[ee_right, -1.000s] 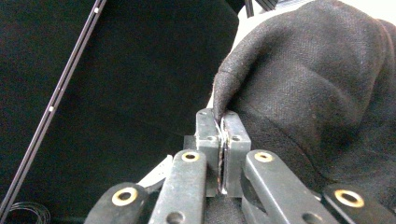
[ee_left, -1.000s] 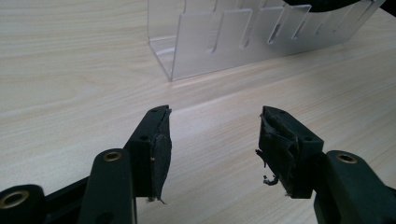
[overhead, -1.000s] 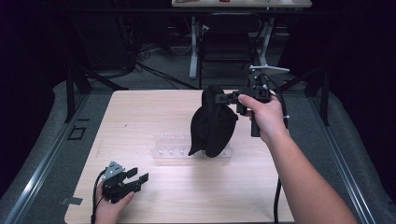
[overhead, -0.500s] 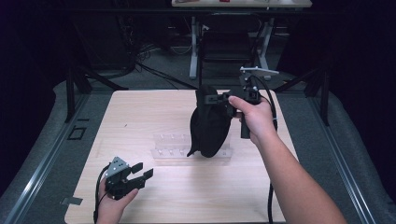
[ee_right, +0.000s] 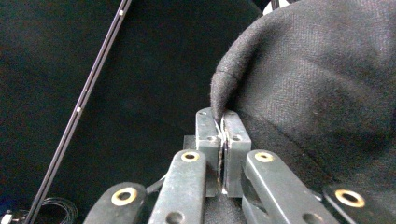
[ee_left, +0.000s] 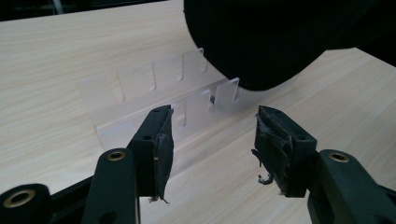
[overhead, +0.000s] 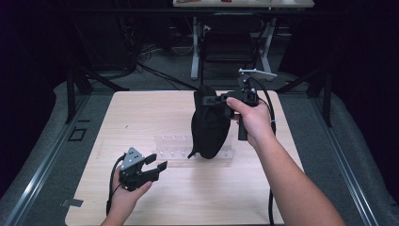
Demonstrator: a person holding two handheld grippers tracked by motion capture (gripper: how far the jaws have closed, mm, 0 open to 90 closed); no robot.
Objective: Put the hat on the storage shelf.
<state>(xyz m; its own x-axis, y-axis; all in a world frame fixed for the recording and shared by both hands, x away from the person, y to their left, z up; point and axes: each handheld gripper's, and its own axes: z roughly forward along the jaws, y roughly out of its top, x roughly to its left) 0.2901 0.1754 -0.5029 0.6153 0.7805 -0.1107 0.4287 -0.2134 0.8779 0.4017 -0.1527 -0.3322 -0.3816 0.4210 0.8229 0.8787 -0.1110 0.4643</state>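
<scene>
Two grippers are at work over a wooden table (overhead: 117,117). In the high view the right gripper (overhead: 210,100) is up in the air, and its jaws are pinched tight on the top edge of a black cloth bag (overhead: 209,129). The bag hangs down from the jaws, and its round bottom rests on a clear plastic rack (overhead: 174,146) that lies flat on the table. In the right gripper view the two jaws press together with a fold of the bag (ee_right: 299,93) squeezed between their tips, and the rest of the cloth spreads out to the right of them.

The left gripper (overhead: 157,165) is low and near the front of the table, well apart from the bag. Its jaws stand wide with nothing between them; they have just closed a tiny bit. In the left gripper view the rack (ee_left: 154,79) lies just past the jaw tips, and the bag (ee_left: 275,42) sits beyond the rack, above the right jaw.
</scene>
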